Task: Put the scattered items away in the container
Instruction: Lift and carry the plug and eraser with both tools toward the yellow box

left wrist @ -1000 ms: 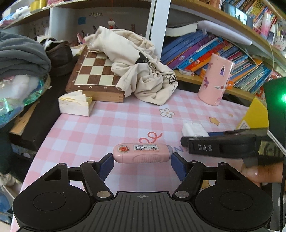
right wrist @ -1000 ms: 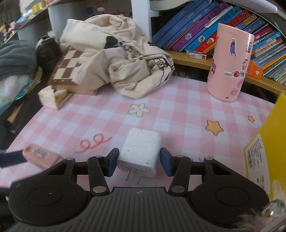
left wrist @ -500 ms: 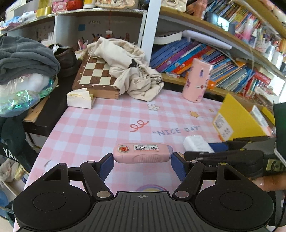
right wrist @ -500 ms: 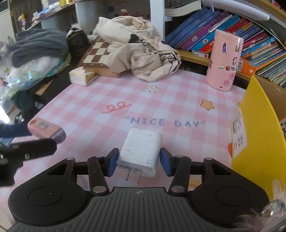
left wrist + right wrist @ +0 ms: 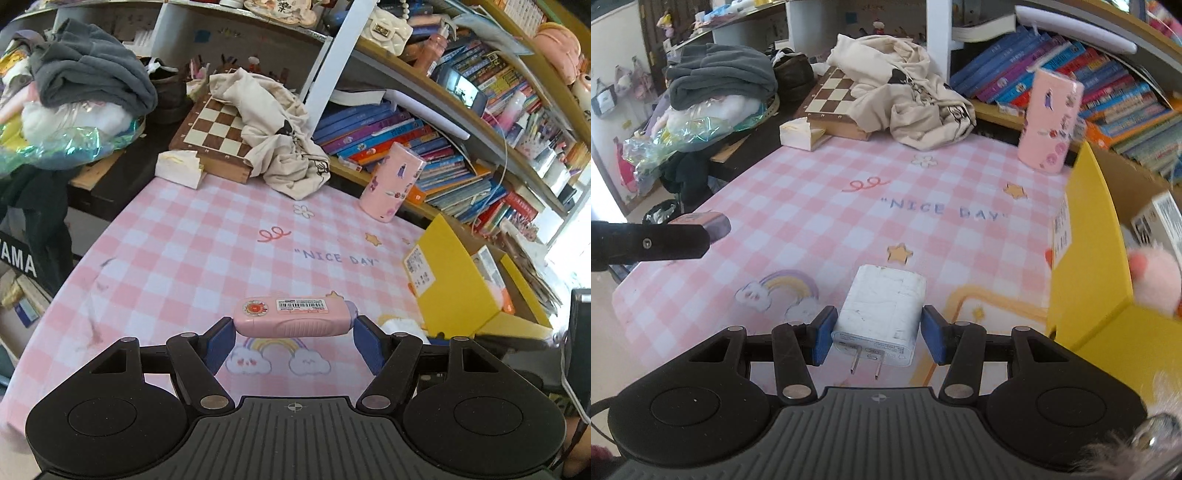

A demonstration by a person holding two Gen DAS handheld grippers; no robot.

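Transport is under way, with both picked items up off the pink checked table (image 5: 177, 236): the left gripper (image 5: 294, 338) has its fingers clamped on the pink case (image 5: 293, 317), and the right gripper (image 5: 878, 332) pinches the white charger (image 5: 882, 314). Both are short of the yellow box (image 5: 1086, 258), which seems to hold a few things already; dropping them in remains.

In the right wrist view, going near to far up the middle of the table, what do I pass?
White charger held in the right tongs → yellow star print → "NICE DAY" lettering → white flower print → beige cloth bag heaped at the back.
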